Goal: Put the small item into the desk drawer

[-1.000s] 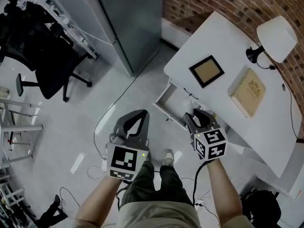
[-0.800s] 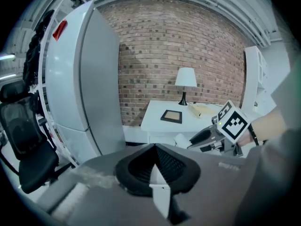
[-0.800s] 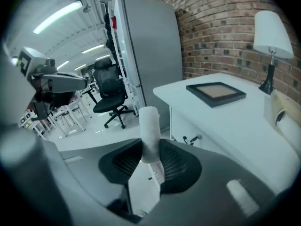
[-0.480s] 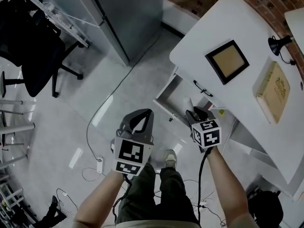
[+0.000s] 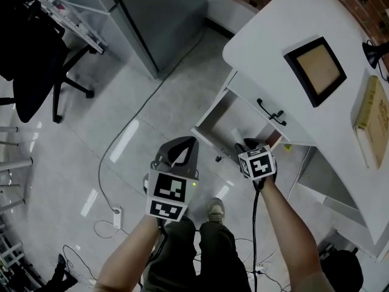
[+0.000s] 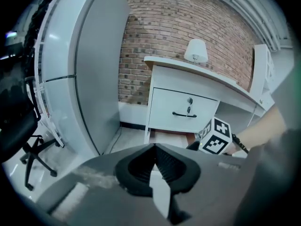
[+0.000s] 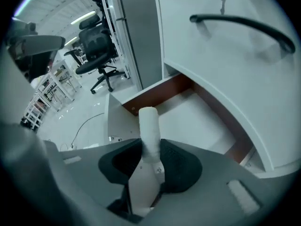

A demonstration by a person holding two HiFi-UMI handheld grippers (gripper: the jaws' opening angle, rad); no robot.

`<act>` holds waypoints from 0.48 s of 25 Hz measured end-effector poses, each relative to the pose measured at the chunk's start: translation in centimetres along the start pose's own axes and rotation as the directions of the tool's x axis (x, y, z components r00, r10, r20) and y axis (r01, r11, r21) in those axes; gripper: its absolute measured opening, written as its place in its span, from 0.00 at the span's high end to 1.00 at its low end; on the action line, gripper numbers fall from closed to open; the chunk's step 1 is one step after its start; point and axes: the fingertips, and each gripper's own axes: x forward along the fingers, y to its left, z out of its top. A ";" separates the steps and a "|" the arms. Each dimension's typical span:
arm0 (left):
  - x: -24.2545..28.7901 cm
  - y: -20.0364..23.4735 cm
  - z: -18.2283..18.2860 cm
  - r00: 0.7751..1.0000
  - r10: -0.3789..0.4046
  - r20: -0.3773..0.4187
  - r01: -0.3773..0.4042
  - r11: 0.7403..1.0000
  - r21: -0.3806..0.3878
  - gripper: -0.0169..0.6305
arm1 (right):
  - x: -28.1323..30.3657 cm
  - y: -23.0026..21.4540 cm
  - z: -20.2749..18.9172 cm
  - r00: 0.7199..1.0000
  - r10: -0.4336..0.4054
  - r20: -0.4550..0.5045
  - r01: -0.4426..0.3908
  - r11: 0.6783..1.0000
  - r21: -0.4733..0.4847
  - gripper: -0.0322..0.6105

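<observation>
The small item [image 7: 149,126] is a white cylinder standing up between the jaws of my right gripper [image 7: 149,155], which is shut on it. In the head view that right gripper [image 5: 244,147] hangs over the near end of the open lower desk drawer [image 5: 208,113]. The right gripper view shows the drawer's pale floor [image 7: 190,121] and brown rim just ahead of the item. My left gripper [image 5: 183,146] is held left of the drawer above the floor. Its jaws [image 6: 154,150] are shut with nothing in them.
Above the open drawer is a closed drawer with a black handle [image 5: 271,111]. The white desk top [image 5: 267,29] carries a framed panel [image 5: 316,70], a book [image 5: 374,120] and a lamp [image 6: 196,51]. A grey cabinet [image 5: 158,17], an office chair [image 5: 36,72] and a floor cable [image 5: 130,132] lie to the left.
My right gripper with the white item has moved forward to the open drawer's near end. The head view has swung closer to the desk. My left gripper has stayed alongside.
</observation>
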 end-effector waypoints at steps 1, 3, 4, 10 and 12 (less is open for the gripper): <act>0.5 0.0 -0.5 1.000 -0.002 -0.003 0.002 1.000 0.002 0.97 | 0.7 -0.2 -0.5 1.000 -0.009 -0.030 0.008 1.000 -0.012 0.75; 1.5 -0.2 -1.6 1.000 -0.008 -0.015 0.008 1.000 0.007 0.97 | 1.9 -0.7 -1.5 0.996 -0.032 -0.087 0.028 0.999 -0.044 0.75; 1.9 -0.2 -2.1 1.000 -0.010 -0.022 0.010 1.000 0.005 0.97 | 2.4 -0.8 -1.7 0.994 -0.041 -0.103 0.036 0.998 -0.056 0.75; 3.1 -0.9 -4.3 0.998 -0.034 -0.052 0.033 0.999 -0.009 0.97 | 4.2 -1.6 -3.4 0.988 -0.045 -0.150 0.037 0.998 -0.056 0.74; 3.1 -1.2 -4.6 0.997 -0.042 -0.058 0.041 0.999 -0.013 0.97 | 4.3 -1.9 -4.0 0.987 -0.046 -0.151 0.041 0.999 -0.034 0.71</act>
